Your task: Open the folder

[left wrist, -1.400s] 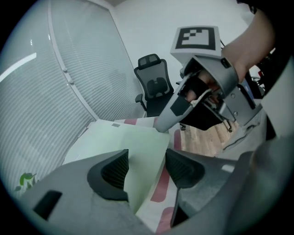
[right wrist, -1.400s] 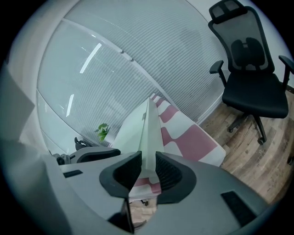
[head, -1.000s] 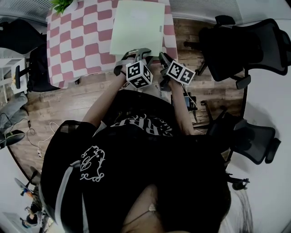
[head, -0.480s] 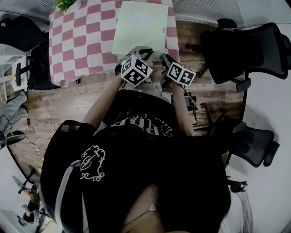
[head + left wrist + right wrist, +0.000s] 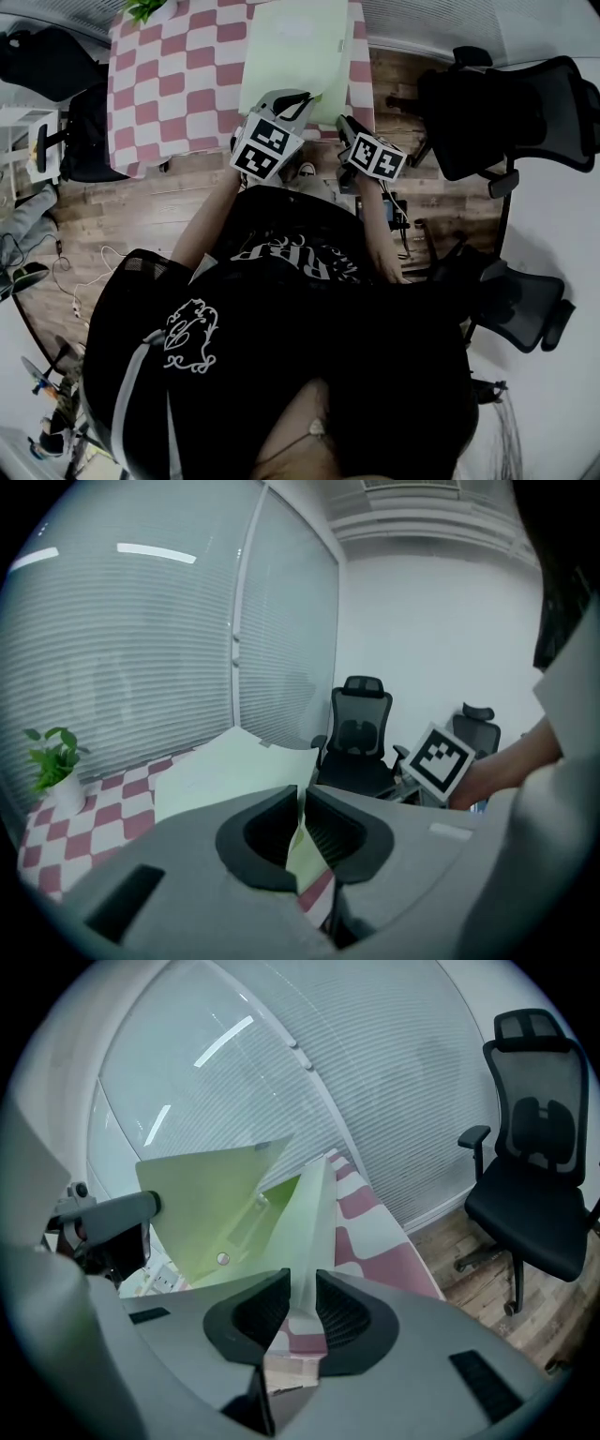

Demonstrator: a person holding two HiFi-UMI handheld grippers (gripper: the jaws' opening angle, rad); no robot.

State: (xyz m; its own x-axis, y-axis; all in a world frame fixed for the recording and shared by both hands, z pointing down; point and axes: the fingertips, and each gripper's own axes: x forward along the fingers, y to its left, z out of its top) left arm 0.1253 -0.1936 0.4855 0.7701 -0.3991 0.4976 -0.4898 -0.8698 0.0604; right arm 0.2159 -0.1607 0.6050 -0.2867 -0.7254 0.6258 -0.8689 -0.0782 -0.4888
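The person wears a black short-sleeved T-shirt (image 5: 375, 375) with white lettering (image 5: 292, 255) on its front and a white outline emblem (image 5: 190, 337) to the left. The left tongs (image 5: 301, 797) and the right tongs (image 5: 302, 1283) are smooth grey moulded shells with dark ribbed pads (image 5: 342, 1312). Each carries a cube (image 5: 265, 148) of black-and-white square markers.
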